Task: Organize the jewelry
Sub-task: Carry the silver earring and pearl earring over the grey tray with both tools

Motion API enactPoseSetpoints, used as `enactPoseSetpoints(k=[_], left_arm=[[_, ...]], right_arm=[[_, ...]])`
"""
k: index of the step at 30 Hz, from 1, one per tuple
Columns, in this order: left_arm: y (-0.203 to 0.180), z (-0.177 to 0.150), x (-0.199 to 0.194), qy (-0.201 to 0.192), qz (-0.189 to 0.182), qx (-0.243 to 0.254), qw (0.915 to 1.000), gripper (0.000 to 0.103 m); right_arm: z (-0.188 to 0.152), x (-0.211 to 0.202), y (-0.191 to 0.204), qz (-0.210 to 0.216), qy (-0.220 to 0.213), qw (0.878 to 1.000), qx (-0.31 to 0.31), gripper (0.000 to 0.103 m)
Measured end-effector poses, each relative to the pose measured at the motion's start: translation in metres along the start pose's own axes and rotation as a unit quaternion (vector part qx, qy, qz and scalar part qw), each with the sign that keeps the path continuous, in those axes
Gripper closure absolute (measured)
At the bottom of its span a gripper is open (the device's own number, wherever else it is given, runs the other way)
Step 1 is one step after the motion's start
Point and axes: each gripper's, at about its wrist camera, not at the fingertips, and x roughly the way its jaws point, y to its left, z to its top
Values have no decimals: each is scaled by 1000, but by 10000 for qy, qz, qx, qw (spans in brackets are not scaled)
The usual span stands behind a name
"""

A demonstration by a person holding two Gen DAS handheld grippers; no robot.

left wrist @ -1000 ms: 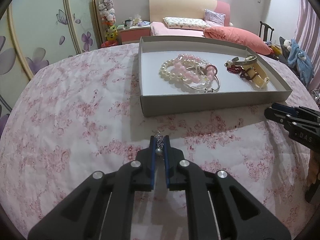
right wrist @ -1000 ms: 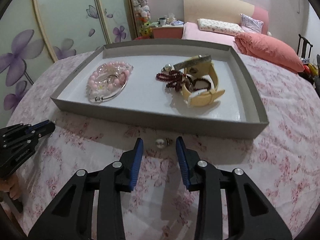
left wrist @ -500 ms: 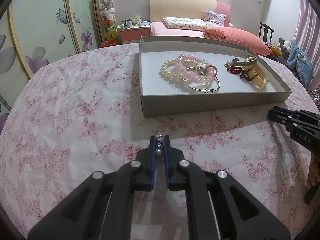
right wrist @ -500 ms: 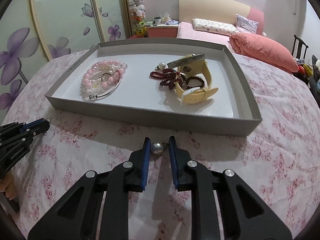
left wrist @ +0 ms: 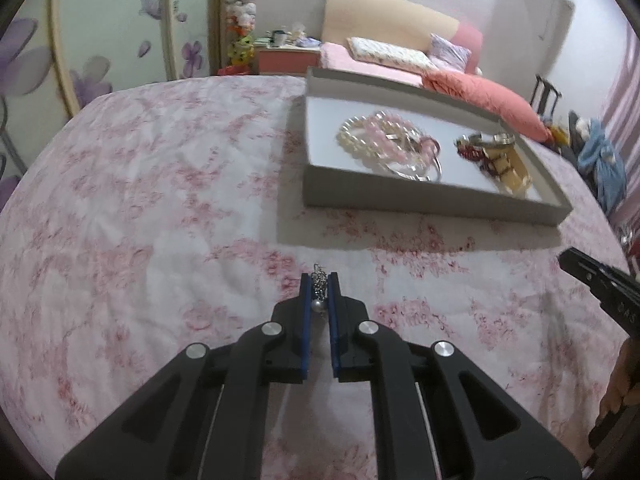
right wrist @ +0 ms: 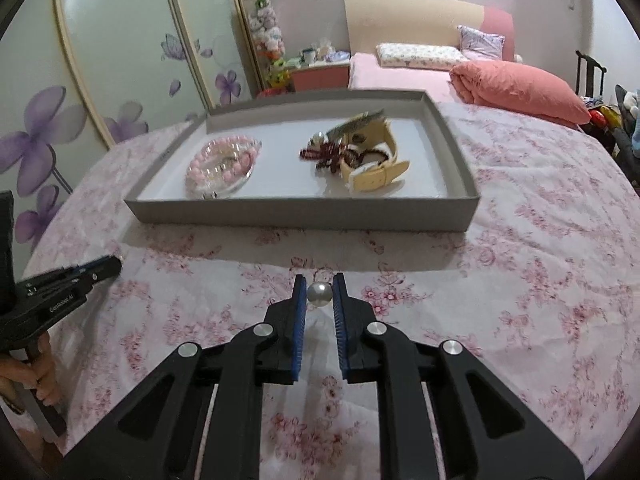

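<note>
Soft, even indoor light, pinkish cast, no hard glare. Broad faint shadow under the near wall of the tray (right wrist: 304,216) in both views. Strong fisheye bending and black vignette at all corners. Motion blur across the upper half of the left wrist view; foreground sharper.

Each gripper, left gripper (left wrist: 319,286) and right gripper (right wrist: 319,288), is built of matte black plastic links joined by round silver screws, with blue ribbed pads (right wrist: 298,320) lining the fingers. White lettering is printed on the side. Bare skin is seen at the handles.
</note>
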Motion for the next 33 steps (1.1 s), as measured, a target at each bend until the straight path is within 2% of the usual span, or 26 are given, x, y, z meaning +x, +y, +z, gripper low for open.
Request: enactPoseSetpoints(k=[7, 14, 20, 26, 29, 33], left_arm=[[7, 4, -28, -388, -5, -251, 9989, 94], [13, 3, -40, -501, -60, -398, 9979, 94], [12, 2, -49, -675, -5, -436, 9968, 94], [-11, 2, -84, -1470, 158, -144, 9889, 94], [-29, 0, -102, -1938, 294, 77, 9806, 94], [-51, -6, -120, -2480, 484, 360, 9669, 94]], right_arm=[[-1, -11, -2, -18, -156, 9999, 69, 89], [-2, -19, -6, 32, -293, 9994, 178, 89], [0, -36, -8, -72, -741, 9970, 197, 89], [3, -68, 7, -230, -1672, 9856, -122, 89], [2, -84, 18, -300, -2173, 9750, -347, 89], [-1, -96, 30, -364, -2590, 9638, -511, 89]])
